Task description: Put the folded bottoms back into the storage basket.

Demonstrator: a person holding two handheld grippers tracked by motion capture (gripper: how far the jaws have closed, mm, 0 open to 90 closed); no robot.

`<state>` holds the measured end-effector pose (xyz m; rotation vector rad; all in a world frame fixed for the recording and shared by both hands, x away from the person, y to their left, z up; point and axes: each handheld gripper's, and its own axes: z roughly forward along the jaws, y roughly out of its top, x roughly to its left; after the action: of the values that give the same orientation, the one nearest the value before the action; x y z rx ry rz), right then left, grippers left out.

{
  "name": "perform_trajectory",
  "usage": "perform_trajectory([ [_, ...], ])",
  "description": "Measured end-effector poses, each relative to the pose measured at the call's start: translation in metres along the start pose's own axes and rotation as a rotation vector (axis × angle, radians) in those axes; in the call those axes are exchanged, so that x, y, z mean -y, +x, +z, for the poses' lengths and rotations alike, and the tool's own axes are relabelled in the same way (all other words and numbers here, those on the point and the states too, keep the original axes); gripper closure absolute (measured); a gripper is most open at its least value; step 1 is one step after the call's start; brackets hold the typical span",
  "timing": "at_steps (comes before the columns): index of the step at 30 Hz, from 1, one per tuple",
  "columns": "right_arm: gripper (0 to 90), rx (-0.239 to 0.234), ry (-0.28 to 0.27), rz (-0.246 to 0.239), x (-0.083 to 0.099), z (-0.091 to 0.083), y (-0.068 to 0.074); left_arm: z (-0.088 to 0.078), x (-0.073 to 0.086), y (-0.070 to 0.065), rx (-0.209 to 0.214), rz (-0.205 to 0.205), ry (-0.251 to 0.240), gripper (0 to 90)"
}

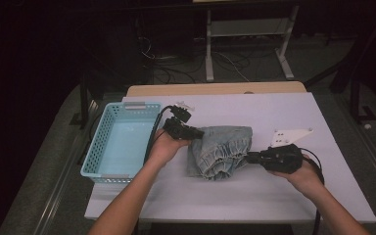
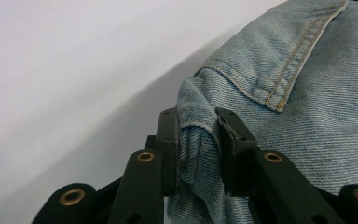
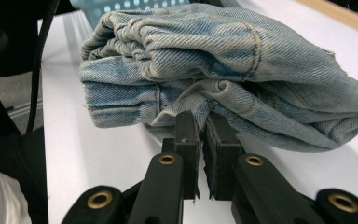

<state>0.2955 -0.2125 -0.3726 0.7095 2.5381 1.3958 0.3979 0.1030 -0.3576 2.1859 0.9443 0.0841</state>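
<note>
A folded denim garment (image 1: 221, 151) is held between the two claws above the white counter (image 1: 274, 196): its left edge is pinched in the left claw (image 2: 199, 140), its right edge is gripped in the right claw (image 3: 203, 135) (both clamped tight on a fold of cloth). A light blue basket (image 1: 120, 142) is seen just beyond the left claw, on the side away from the garment.

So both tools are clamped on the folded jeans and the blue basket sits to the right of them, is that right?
Not quite. Both the left tool and the right tool are clamped on the folded jeans, but the blue basket sits to the left of them, beside the person's left hand. The high view shows it.
</note>
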Motion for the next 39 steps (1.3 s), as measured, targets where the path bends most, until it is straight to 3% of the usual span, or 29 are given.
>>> perform_trajectory([
  [8,83.6,-0.011,-0.036,-0.011,-0.02,0.006,-0.004,-0.017,-0.007,0.012,-0.002,-0.011,-0.007,71.8],
  [22,83.5,-0.044,-0.054,-0.058,-0.063,0.026,-0.004,-0.061,-0.013,0.038,-0.041,-0.016,-0.026,71.8],
  [24,83.6,-0.055,-0.062,-0.069,-0.075,0.03,-0.003,-0.073,-0.013,0.045,-0.045,-0.028,-0.037,71.8],
  [28,83.6,-0.067,-0.063,-0.078,-0.087,0.038,-0.001,-0.087,-0.012,0.053,-0.056,-0.038,-0.039,71.8],
  [39,83.6,-0.107,-0.056,-0.128,-0.128,0.08,0.01,-0.131,0.007,0.089,-0.093,-0.088,-0.062,71.8],
])
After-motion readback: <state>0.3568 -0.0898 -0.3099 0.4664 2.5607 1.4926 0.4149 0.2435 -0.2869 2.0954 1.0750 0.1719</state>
